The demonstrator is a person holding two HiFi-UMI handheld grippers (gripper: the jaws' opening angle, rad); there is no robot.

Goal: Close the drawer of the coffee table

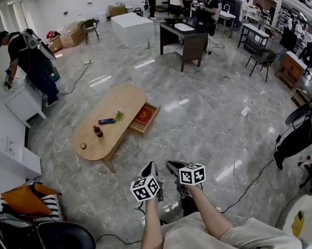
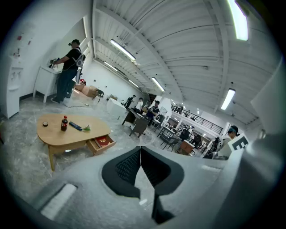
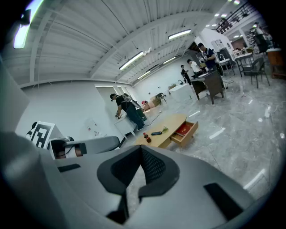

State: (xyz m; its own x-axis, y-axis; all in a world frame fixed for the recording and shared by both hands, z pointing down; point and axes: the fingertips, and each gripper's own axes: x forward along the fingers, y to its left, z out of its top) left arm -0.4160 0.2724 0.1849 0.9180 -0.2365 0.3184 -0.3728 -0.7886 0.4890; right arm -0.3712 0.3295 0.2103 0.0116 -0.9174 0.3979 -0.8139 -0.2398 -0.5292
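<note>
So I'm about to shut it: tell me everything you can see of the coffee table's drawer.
The drawer is a shallow box of light wood, like the oval coffee table it slides from. It stands pulled well out of the table's long side, clear of the floor. A flat red item lies inside.

One coffee table (image 1: 116, 100) is counted, with one drawer (image 1: 152, 117) standing open and one red item (image 1: 144, 114) lying in it. On its top are counted one bottle (image 1: 98, 131), one dark flat object (image 1: 106, 121), one green scrap (image 1: 119, 115) and one small round disc (image 1: 83, 145). Two grippers are counted, the left gripper (image 1: 150, 169) and the right gripper (image 1: 173, 167), each bearing one marker cube, and four other people are made out: one person (image 1: 27, 54) at a white cabinet (image 1: 24, 105) and three near a dark desk (image 1: 187, 42).
</note>
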